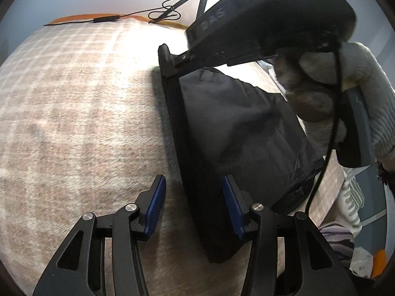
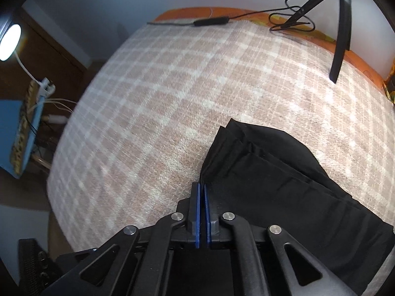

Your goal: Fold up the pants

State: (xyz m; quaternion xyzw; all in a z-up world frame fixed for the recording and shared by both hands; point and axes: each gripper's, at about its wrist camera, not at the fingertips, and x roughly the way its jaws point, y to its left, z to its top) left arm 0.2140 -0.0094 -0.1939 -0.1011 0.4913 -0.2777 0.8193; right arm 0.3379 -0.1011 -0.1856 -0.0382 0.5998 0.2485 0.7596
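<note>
Where the right gripper (image 2: 201,190) pinches their edge, the black pants (image 2: 284,187) lie folded, left gripper (image 1: 192,192) parted, empty.

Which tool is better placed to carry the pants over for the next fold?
Probably right. The right tool is shut at the edge of the black pants, apparently pinching it. The left tool hangs open over that edge, gripping nothing.

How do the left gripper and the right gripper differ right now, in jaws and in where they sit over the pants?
The left gripper has its jaws apart; the right gripper has its jaws closed together. The left gripper's blue pads straddle the long folded edge of the black pants without pressing it; the right gripper's tips sit at the pants' corner, and whether they pinch fabric is unclear. Both have blue pads and point down at the checked blanket.
</note>
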